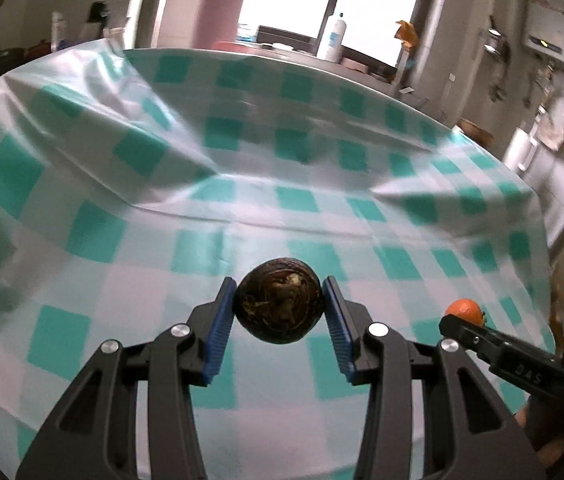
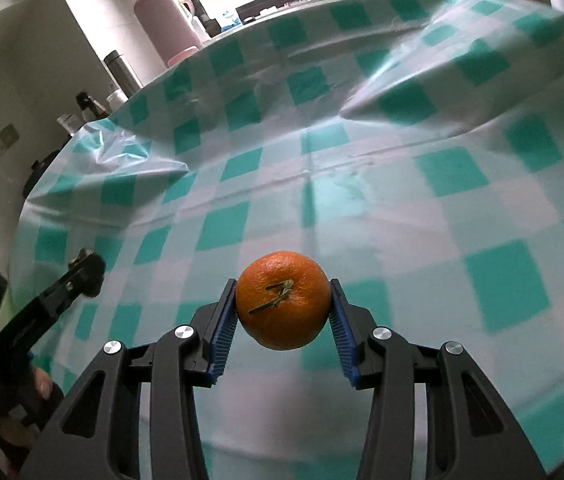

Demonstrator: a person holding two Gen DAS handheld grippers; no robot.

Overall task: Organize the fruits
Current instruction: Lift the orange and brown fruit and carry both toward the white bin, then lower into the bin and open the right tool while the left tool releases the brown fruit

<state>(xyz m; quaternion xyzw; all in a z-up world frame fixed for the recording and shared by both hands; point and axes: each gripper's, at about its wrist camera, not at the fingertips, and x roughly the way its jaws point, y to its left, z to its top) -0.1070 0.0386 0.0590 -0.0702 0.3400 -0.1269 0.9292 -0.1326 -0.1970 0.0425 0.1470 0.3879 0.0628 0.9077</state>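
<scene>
My left gripper (image 1: 279, 302) is shut on a dark brown round fruit (image 1: 279, 300), held between its blue pads above the checked tablecloth. My right gripper (image 2: 283, 306) is shut on an orange mandarin (image 2: 283, 300) with a small green stem, also held above the cloth. In the left wrist view the right gripper (image 1: 466, 322) shows at the right edge with the mandarin (image 1: 464, 307) at its tip. In the right wrist view the left gripper (image 2: 85, 266) shows at the left edge; its fruit is hidden there.
The table is covered by a wrinkled teal and white checked cloth (image 1: 241, 160) with raised folds at the far side (image 2: 422, 92). Behind the table stand a pink flask (image 2: 163, 24), a steel bottle (image 2: 121, 68) and a white bottle (image 1: 332, 38).
</scene>
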